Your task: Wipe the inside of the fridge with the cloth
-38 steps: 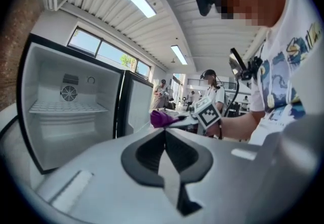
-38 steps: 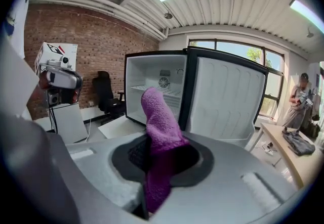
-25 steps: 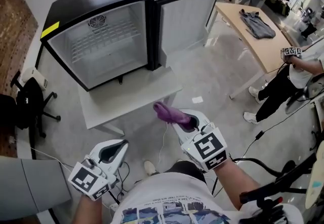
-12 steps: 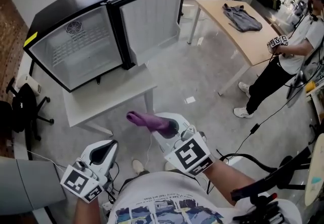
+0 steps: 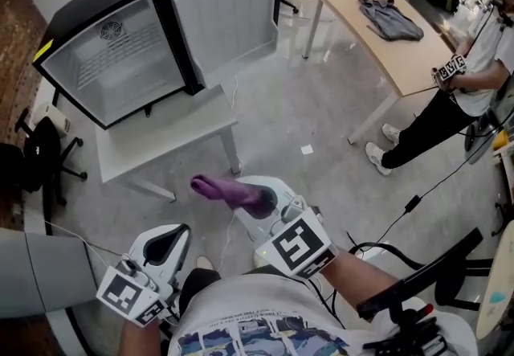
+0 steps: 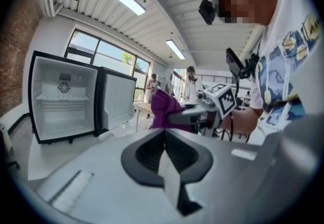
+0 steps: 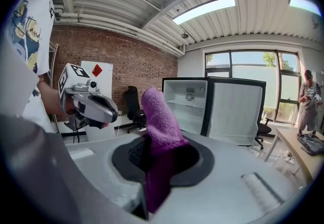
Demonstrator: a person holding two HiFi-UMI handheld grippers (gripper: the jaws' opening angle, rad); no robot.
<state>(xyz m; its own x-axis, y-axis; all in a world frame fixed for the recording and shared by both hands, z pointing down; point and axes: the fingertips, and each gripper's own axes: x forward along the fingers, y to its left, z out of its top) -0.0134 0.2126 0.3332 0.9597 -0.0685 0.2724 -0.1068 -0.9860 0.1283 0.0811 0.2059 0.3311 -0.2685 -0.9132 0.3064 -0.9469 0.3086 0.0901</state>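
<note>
The black mini fridge [image 5: 120, 65] stands open on a low white table [image 5: 161, 141] at the upper left of the head view, its white inside empty and its door [image 5: 229, 13] swung out to the right. My right gripper [image 5: 259, 200] is shut on a purple cloth [image 5: 225, 188], which sticks out toward the table, well short of the fridge. In the right gripper view the cloth [image 7: 159, 122] stands up between the jaws, with the fridge [image 7: 190, 104] far behind. My left gripper [image 5: 165, 246] is low at the left, shut [image 6: 164, 139] on nothing.
A wooden table [image 5: 418, 57] with a grey garment [image 5: 393, 21] stands at the upper right, and a person [image 5: 450, 105] is beside it. A black office chair [image 5: 36, 157] sits at the left. Cables and a paper scrap [image 5: 307, 149] lie on the grey floor.
The fridge and table have slid up and left in the head view and look farther off. The right gripper still holds the cloth; both grippers sit a little lower and further left.
</note>
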